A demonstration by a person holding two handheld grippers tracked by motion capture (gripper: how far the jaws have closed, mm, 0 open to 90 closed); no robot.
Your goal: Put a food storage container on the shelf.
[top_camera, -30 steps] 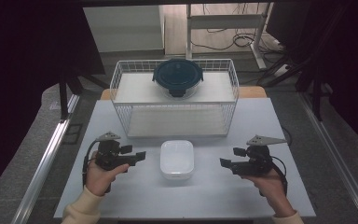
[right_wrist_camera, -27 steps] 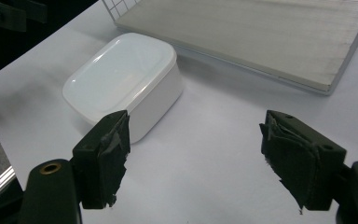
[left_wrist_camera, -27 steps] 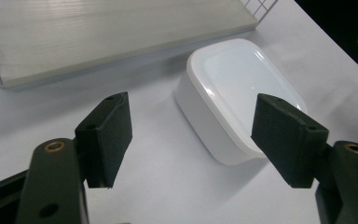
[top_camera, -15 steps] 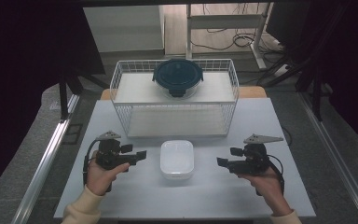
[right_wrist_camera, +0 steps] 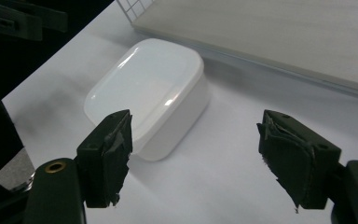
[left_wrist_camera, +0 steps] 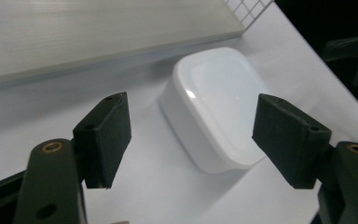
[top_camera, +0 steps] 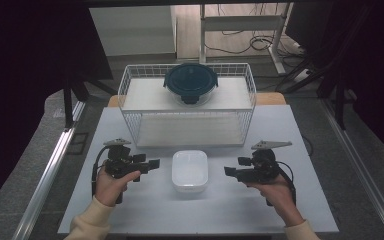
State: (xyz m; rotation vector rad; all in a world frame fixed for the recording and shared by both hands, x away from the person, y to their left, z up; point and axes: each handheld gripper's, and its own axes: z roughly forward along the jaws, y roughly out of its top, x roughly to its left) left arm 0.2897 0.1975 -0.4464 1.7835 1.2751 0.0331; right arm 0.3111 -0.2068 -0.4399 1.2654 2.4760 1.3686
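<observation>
Both my grippers, left [top_camera: 152, 163] and right [top_camera: 228, 171], spread empty at 9 and 3 o'clock of the white rounded plastic box [top_camera: 190, 171]; next, probably closing in

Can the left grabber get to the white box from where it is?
Probably yes. The left gripper is open and points at the white lidded container, with only bare white table between them. The right gripper faces it from the other side, not touching.
</observation>
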